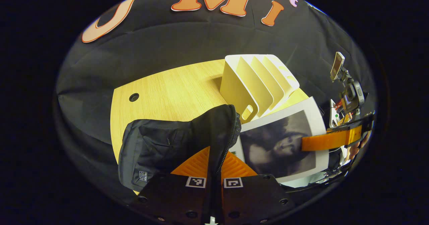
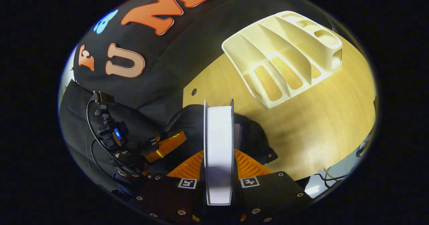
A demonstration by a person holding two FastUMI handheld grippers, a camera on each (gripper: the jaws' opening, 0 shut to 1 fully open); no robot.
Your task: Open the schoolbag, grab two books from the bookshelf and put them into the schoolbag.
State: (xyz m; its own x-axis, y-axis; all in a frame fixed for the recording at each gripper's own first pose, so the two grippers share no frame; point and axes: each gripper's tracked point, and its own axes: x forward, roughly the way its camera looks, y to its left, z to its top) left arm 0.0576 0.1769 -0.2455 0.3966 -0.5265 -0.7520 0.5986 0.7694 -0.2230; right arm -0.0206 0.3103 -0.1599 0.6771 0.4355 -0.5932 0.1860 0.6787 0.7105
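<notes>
Pale wood-grain surface (image 1: 174, 91) under everything, wide and bare toward the far edge. Cream plastic bookshelf (image 1: 258, 81) standing on it toward the back, all slots seen empty of books. Black fabric schoolbag (image 1: 161, 144) lying in front of the bookshelf, near the surface's front edge, its zipped rim lifted up. White-bordered book (image 1: 285, 144) with a dark cover picture held just beside that raised rim, flat face showing in the left gripper view, page edges (image 2: 218, 144) end-on in the right gripper view, directly above the dark mouth of the schoolbag.

Left tongs (image 1: 214, 171) closed tight on the schoolbag's zipper edge, fabric pinched between both fingers, holding the mouth up. Right tongs (image 2: 218, 171) clamped on the book, both fingers pressed against its covers; same tongs seen from the side in the left gripper view, gripping the book's right edge.

Step in hand, by judgement: lowering this book into the schoolbag. To do well: keep the rim pulled up and away so the opening stays wide; line the book's lower edge with the gap before descending; slide in edge-first, parallel to the zipper, avoiding a snag on the teeth; release only once the book rests inside. Whether another book already lies inside: impossible to tell.
</notes>
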